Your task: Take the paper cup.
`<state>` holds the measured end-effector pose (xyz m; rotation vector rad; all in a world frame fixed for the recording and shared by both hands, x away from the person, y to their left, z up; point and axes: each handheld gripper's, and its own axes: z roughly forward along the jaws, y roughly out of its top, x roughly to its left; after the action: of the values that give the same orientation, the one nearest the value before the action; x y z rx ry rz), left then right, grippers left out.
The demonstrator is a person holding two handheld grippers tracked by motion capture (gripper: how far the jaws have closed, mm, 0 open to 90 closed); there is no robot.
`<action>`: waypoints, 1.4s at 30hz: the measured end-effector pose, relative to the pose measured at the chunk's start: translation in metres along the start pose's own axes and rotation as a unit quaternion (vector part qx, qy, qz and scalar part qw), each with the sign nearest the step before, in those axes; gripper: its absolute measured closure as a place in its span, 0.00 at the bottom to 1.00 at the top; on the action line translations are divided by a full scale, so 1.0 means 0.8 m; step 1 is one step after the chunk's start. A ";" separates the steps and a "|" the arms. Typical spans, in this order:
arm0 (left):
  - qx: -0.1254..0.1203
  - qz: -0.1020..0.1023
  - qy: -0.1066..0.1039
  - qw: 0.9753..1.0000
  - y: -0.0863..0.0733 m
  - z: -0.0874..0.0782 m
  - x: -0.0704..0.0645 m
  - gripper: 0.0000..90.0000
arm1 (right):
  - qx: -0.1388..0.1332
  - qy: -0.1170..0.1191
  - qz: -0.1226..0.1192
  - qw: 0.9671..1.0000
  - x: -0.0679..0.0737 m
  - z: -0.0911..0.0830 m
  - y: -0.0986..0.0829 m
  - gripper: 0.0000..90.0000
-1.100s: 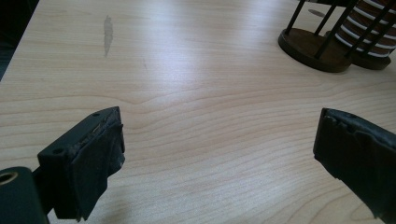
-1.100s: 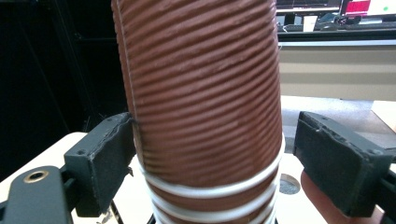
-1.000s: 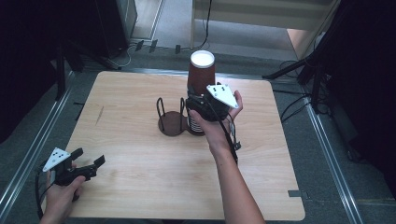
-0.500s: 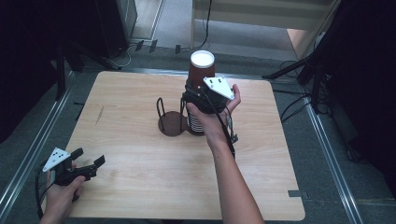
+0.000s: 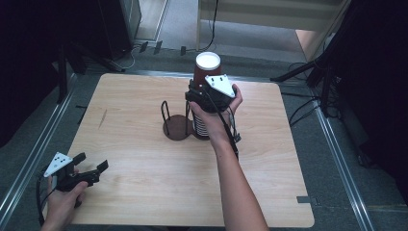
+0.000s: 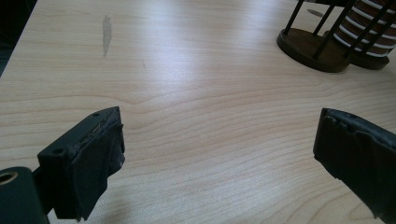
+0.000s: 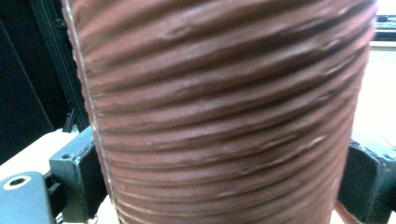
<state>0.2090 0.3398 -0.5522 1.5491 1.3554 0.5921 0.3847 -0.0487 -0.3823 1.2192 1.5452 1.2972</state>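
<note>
The right hand-held gripper point(image 5: 204, 96) is clamped on a ribbed brown cup point(image 5: 207, 67), one jaw on each side of its wall, as the right gripper view shows close up point(image 7: 224, 116). The cup is upright with its white inside facing up, held at the top of a stack point(image 5: 202, 126) of like cups that stands on the table point(image 5: 144, 144) just beside a dark wire holder point(image 5: 175, 126). Whether the cup has cleared the stack or still sits nested in it is hidden behind the hand.

The left hand-held gripper point(image 5: 91, 169) rests low near the table's near left corner, jaws wide apart and holding nothing; its own view looks across bare wood toward the holder point(image 6: 310, 44) and the stack's foot point(image 6: 369, 42).

The step in hand looks like pulling one cup off the stack. Next would likely be a straight upward lift so the cups below do not tip or come along, then a carry to the holder's ring, lowering the cup between the wires.
</note>
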 end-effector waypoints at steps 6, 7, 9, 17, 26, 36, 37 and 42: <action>0.000 0.001 0.000 1.000 0.000 0.000 0.000 0.03 | -0.004 0.000 0.007 1.000 -0.001 0.000 0.001 0.09; 0.000 0.000 -0.001 1.000 0.000 0.000 0.000 0.03 | -0.004 0.001 0.008 1.000 -0.001 0.000 0.001 0.09; 0.000 0.002 -0.001 1.000 0.000 0.000 -0.001 0.03 | -0.003 0.000 0.006 1.000 0.000 -0.001 0.001 0.09; 0.001 0.004 0.000 1.000 0.000 0.000 -0.001 0.03 | -0.018 0.002 0.017 1.000 -0.001 -0.005 0.017 0.12; 0.000 0.006 0.000 1.000 0.000 0.000 -0.001 0.03 | -0.034 0.009 0.007 0.999 0.005 -0.014 0.045 0.13; -0.001 0.005 0.000 1.000 0.000 0.000 -0.001 0.03 | -0.051 0.012 0.004 0.999 0.007 -0.022 0.070 0.13; -0.001 0.004 0.000 1.000 0.000 0.000 -0.001 0.03 | -0.051 0.012 0.004 0.999 0.007 -0.022 0.070 0.13; -0.002 0.006 0.000 1.000 0.000 0.000 -0.002 0.03 | -0.059 0.013 -0.001 0.998 0.006 -0.027 0.081 0.13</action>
<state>0.2088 0.3384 -0.5521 1.5544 1.3450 0.6005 0.3749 -0.0475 -0.3148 1.1314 1.4665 1.3878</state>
